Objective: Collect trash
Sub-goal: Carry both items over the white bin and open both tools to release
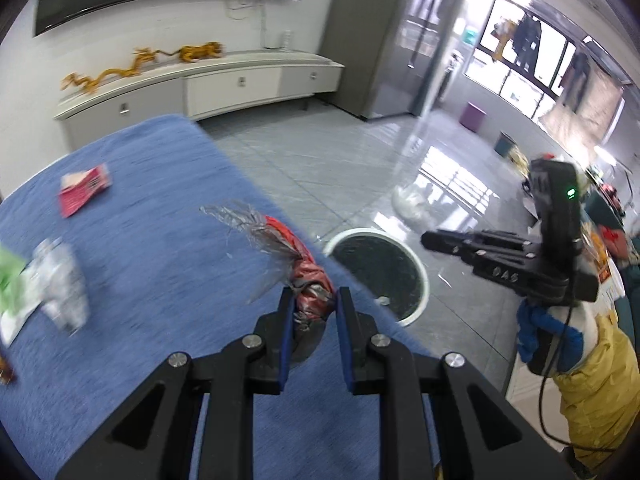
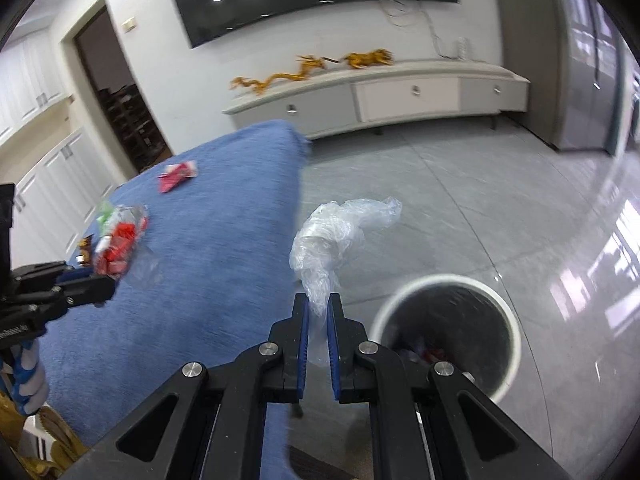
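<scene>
My left gripper [image 1: 313, 300] is shut on a crumpled red and silver foil wrapper [image 1: 296, 264] and holds it above the right edge of the blue-covered table [image 1: 160, 280]. My right gripper [image 2: 317, 305] is shut on a clear plastic bag [image 2: 340, 228] and holds it in the air beside the table, left of the white-rimmed trash bin [image 2: 448, 328] on the floor. The bin also shows in the left wrist view [image 1: 380, 272], with the right gripper [image 1: 436, 240] beyond it. The left gripper [image 2: 100, 288] with its wrapper [image 2: 120, 240] shows in the right wrist view.
On the table lie a red and white packet [image 1: 84, 190], a crumpled clear wrapper [image 1: 60, 284] and green and white trash [image 1: 12, 280]. A low white cabinet [image 2: 380, 96] stands by the far wall under a screen. The grey floor is glossy.
</scene>
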A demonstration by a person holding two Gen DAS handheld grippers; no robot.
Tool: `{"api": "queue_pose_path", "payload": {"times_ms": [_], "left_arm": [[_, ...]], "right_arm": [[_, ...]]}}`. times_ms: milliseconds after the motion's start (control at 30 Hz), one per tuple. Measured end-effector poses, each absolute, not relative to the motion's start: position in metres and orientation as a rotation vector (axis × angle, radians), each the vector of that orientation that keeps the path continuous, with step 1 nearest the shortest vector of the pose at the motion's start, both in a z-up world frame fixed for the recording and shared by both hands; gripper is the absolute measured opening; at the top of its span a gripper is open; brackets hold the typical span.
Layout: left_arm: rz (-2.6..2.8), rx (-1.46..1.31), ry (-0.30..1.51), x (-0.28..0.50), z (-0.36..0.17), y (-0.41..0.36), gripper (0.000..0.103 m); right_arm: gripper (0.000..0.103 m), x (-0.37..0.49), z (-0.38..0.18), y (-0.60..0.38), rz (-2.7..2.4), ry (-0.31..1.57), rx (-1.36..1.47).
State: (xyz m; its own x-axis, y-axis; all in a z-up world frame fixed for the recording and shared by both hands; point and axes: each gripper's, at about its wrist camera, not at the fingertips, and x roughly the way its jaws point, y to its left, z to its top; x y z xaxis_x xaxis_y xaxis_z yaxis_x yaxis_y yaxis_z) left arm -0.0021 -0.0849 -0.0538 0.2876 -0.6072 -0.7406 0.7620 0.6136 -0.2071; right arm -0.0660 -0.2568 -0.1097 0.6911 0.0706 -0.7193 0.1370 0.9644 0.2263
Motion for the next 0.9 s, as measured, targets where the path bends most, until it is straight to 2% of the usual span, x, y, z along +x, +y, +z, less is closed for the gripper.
{"api": "queue_pose_path", "payload": {"times_ms": [367, 900], "left_arm": [[-1.017, 0.319, 0.943, -0.001, -0.075, -0.203, 0.019], [-1.047, 0.321, 1.101, 0.032, -0.138, -0.294, 0.02]], "right_arm": [[0.009, -0.079, -0.156, -0.324, -0.13, 0.858, 0.4], [0.011, -0.06, -0.228, -0.384, -0.187, 0.959, 0.545]]}}
